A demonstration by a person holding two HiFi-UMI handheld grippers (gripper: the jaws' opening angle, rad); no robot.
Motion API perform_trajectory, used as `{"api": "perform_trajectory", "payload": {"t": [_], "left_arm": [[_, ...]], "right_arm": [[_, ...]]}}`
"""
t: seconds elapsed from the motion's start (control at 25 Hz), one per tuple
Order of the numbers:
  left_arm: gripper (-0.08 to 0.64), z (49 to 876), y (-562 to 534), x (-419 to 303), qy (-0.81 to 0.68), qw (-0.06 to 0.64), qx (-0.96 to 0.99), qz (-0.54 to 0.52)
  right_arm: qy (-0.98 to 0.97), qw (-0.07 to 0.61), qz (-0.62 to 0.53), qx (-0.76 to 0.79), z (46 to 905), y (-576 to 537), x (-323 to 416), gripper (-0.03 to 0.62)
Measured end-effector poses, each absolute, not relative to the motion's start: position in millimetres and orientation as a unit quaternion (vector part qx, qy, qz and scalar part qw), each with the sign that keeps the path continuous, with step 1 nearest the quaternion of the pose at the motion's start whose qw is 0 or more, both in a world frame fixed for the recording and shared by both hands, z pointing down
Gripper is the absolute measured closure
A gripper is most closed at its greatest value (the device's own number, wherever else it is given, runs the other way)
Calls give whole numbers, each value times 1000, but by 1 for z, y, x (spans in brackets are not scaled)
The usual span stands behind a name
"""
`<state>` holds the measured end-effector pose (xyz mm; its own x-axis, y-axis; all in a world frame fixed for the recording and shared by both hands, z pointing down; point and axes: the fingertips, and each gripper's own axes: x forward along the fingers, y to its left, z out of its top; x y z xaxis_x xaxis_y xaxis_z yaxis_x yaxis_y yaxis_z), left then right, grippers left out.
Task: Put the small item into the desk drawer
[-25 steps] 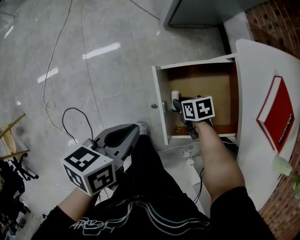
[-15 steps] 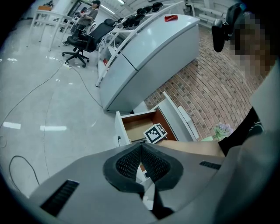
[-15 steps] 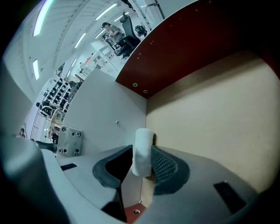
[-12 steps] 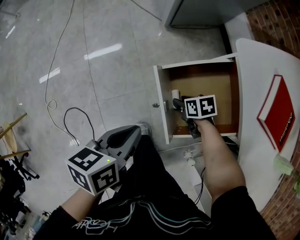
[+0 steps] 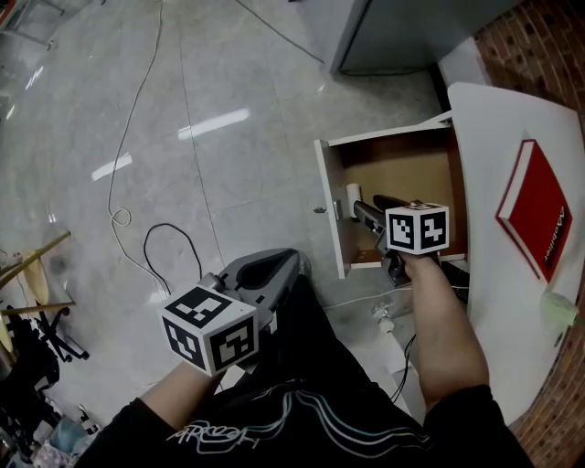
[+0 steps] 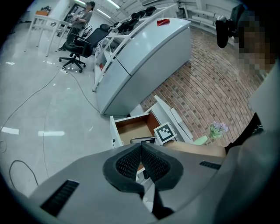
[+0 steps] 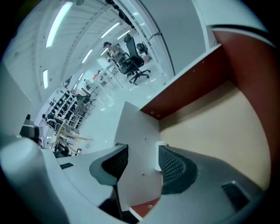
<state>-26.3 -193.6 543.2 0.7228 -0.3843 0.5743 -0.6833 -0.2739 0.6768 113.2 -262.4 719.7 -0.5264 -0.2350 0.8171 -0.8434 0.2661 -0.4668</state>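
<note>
The desk drawer [image 5: 402, 169] stands pulled out, its white front panel [image 5: 330, 208] toward the floor. A small white cylinder [image 5: 353, 195] stands inside, against that panel. My right gripper [image 5: 367, 212] reaches into the drawer just beside it. In the right gripper view the jaws [image 7: 142, 158] are opening, and nothing is pressed between them. The cylinder [image 7: 159, 156] shows at the inner edge of the right-hand jaw, with the front panel [image 7: 135, 131] below. My left gripper [image 5: 267, 271] hangs over the person's lap, its pads [image 6: 151, 162] meeting at the tip.
A red book [image 5: 535, 210] lies on the white desk top [image 5: 494, 128], with a pale green object [image 5: 558, 309] near its front edge. A black cable [image 5: 164, 247] loops on the tiled floor. A grey cabinet [image 5: 411, 27] stands behind the drawer.
The head view has shifted, so everything sits lower and to the right. My right gripper stays in the drawer by the white cylinder. The left gripper has drifted slightly right.
</note>
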Motion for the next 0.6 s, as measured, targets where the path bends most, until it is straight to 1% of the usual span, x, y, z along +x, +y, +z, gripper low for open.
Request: {"api": "perform_trajectory", "payload": {"t": [0.2, 0.6], "left_arm": [[538, 512, -175, -26, -336, 477, 799, 147], [538, 434, -123, -38, -334, 424, 832, 128]], "right_arm": [[-766, 261, 463, 362, 641, -245, 102, 387], [-865, 147, 354, 323, 436, -174, 66, 388]]}}
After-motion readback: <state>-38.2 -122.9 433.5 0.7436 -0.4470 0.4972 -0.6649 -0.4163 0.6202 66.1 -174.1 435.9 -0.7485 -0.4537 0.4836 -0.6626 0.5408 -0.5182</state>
